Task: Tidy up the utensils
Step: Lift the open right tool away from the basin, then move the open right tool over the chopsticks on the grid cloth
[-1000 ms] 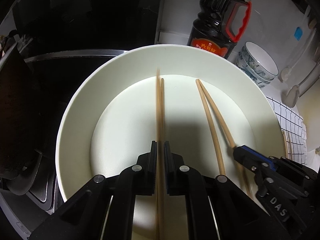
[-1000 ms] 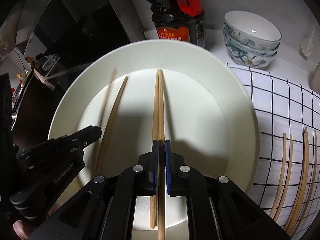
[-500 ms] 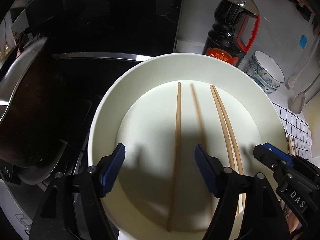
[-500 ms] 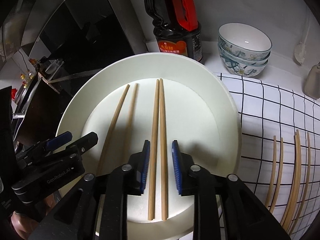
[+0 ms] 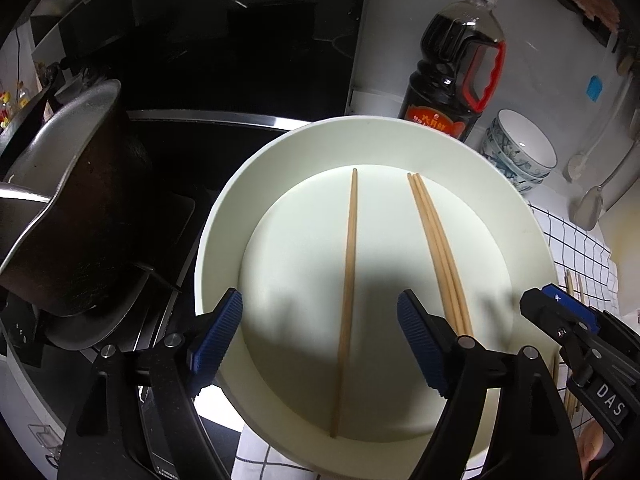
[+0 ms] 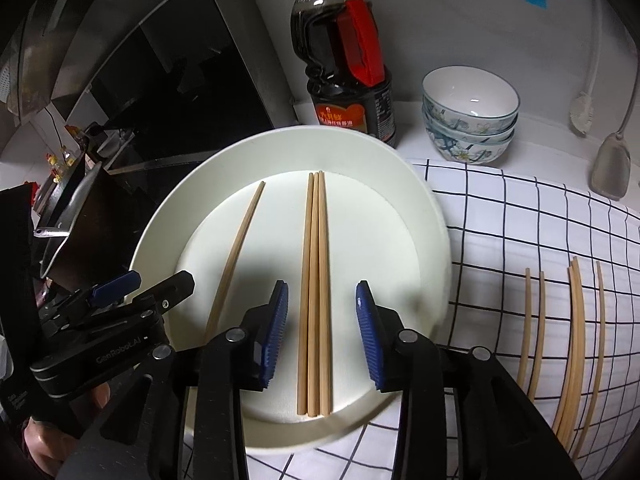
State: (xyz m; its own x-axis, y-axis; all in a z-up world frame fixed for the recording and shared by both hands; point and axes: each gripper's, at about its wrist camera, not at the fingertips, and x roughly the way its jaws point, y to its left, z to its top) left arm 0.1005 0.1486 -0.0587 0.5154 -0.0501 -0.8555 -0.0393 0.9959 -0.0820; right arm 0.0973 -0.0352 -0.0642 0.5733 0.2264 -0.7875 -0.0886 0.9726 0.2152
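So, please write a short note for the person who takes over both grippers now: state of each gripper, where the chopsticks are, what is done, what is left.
Left gripper: open, empty, over the single wooden chopstick.
Right gripper: open, empty, over the bundle of three wooden chopsticks.
Both lots lie on the round white plate, apart from each other.
Done: four chopsticks are on the plate.
Left: about five loose chopsticks lie on the black-and-white checked cloth, to the right of the plate; probably collect these next.

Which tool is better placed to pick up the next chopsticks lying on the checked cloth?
The right tool. The loose wooden chopsticks lie on the checked cloth just to its right, while the left tool sits open over the white round plate's far side.
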